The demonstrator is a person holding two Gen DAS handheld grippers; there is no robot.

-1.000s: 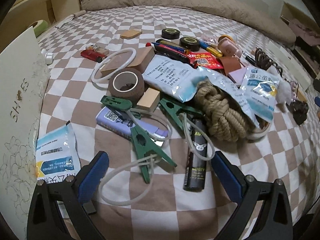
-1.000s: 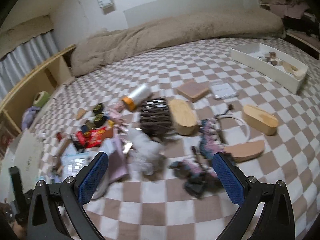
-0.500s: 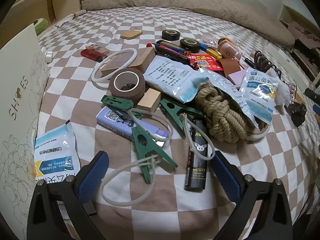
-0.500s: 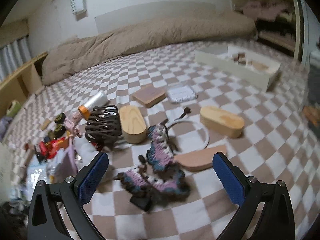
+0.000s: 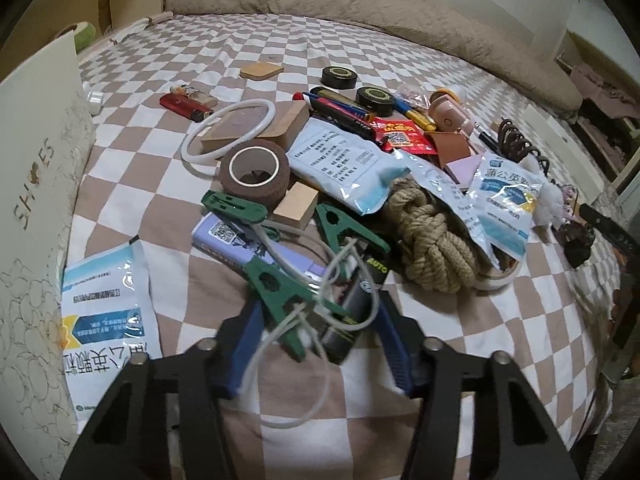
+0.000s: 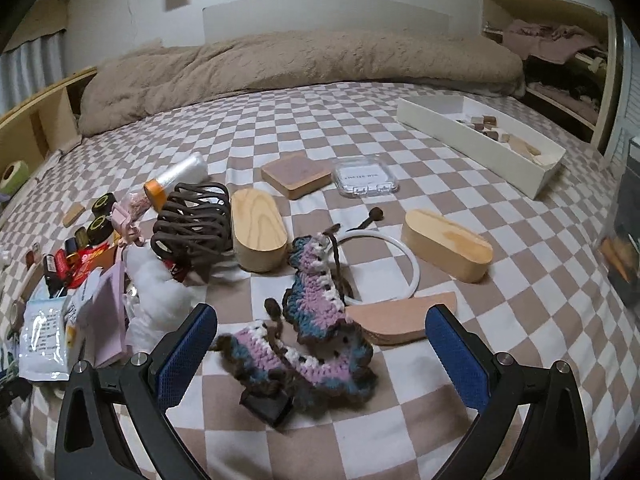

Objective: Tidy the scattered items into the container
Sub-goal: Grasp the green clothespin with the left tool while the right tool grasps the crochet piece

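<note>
In the left wrist view my left gripper (image 5: pixel 320 344) is shut on a bundle: a green clothes peg (image 5: pixel 280 292), a black tube (image 5: pixel 352 312) and a loop of white cord (image 5: pixel 296 380), raised a little off the checked bed. More items lie beyond: brown tape roll (image 5: pixel 255 172), rope coil (image 5: pixel 430 236), blue-white sachets (image 5: pixel 504 204). In the right wrist view my right gripper (image 6: pixel 320 356) is open, its fingers either side of a purple and blue crochet piece (image 6: pixel 316 336) with a black clip (image 6: pixel 266 402). A long white tray (image 6: pixel 480 148) holding small blocks lies far right.
A white shoe box (image 5: pixel 36 184) stands at the left edge beside a sachet (image 5: pixel 104 312). Wooden oval blocks (image 6: pixel 258 228), a white ring (image 6: pixel 400 264), a brown hair claw (image 6: pixel 192 224), cotton wool (image 6: pixel 156 284) and a clear case (image 6: pixel 366 178) lie on the bed. A beige duvet (image 6: pixel 300 64) lies behind.
My left gripper has closed on the peg, tube and cord and lifted them. My right gripper has swung right and moved in over the crochet piece.
</note>
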